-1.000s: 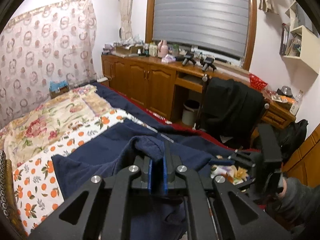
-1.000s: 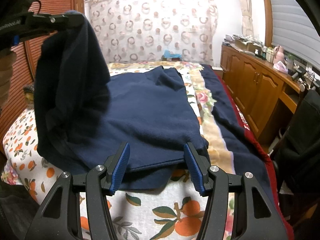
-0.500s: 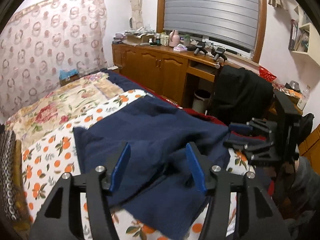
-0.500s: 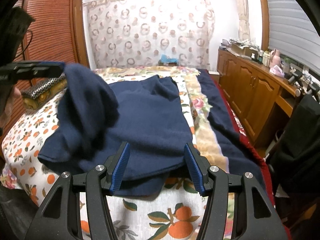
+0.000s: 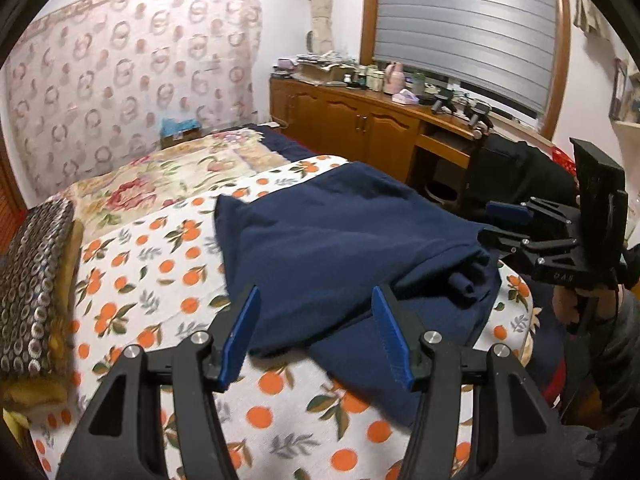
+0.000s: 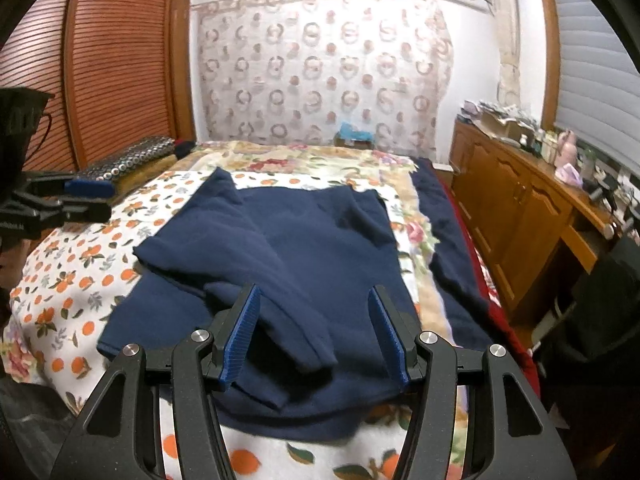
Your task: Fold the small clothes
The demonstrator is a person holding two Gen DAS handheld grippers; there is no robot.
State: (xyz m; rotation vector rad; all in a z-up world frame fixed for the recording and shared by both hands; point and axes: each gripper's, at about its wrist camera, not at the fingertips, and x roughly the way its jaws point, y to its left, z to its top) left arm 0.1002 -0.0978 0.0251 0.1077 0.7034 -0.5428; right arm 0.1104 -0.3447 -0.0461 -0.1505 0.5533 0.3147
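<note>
A: Foreground: left gripper and right gripper, jaws spread, nothing between the pads; both hang above the near edge of the navy garment.

B: Its position?

A: Flat on the orange-print bedspread, one sleeve laid across the body. Step, as judged: one fold made.

B: Next?

A: Probably grasping the far-side sleeve or the hem; a clean edge pinch is needed.
</note>
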